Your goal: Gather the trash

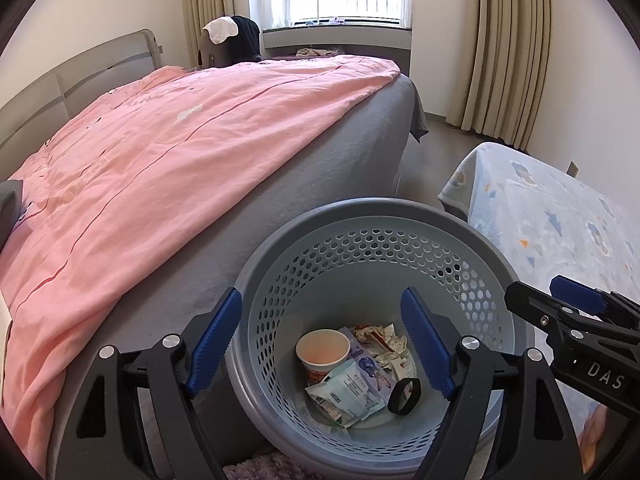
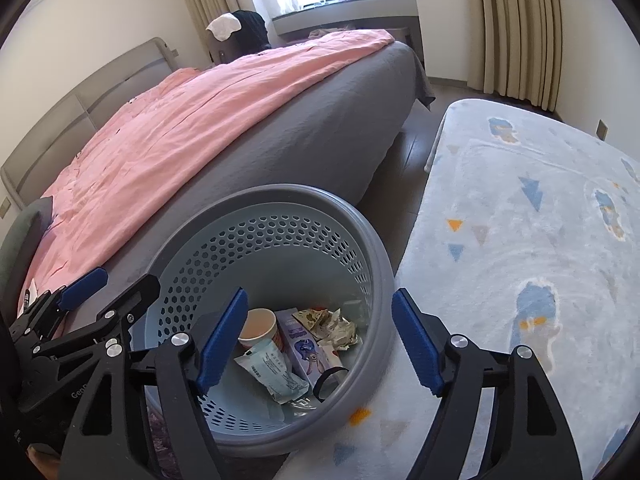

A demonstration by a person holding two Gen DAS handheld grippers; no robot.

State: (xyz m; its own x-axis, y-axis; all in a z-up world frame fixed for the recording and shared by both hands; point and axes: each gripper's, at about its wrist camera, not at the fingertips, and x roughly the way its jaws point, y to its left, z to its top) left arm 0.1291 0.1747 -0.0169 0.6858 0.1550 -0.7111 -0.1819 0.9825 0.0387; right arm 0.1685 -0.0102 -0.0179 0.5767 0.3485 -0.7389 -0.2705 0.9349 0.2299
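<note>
left gripper (image 1: pixel 322 338): jaws spread, empty | right gripper (image 2: pixel 320 340): jaws spread, empty | trash: paper cup (image 1: pixel 323 350), wrappers, black band (image 1: pixel 404 396) on basket (image 1: pixel 360 210) floor, 6 o'clock below both | nearer: neither, both over the rim | step: looks dropped

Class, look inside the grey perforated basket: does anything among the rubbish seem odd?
Yes. A black elastic band lies in the grey perforated plastic basket beside a paper cup and crumpled wrappers; it looks reusable, not rubbish.

text: "DAS" | on: right hand-held gripper (image 1: pixel 576 308) body | packet print: unreadable
</note>
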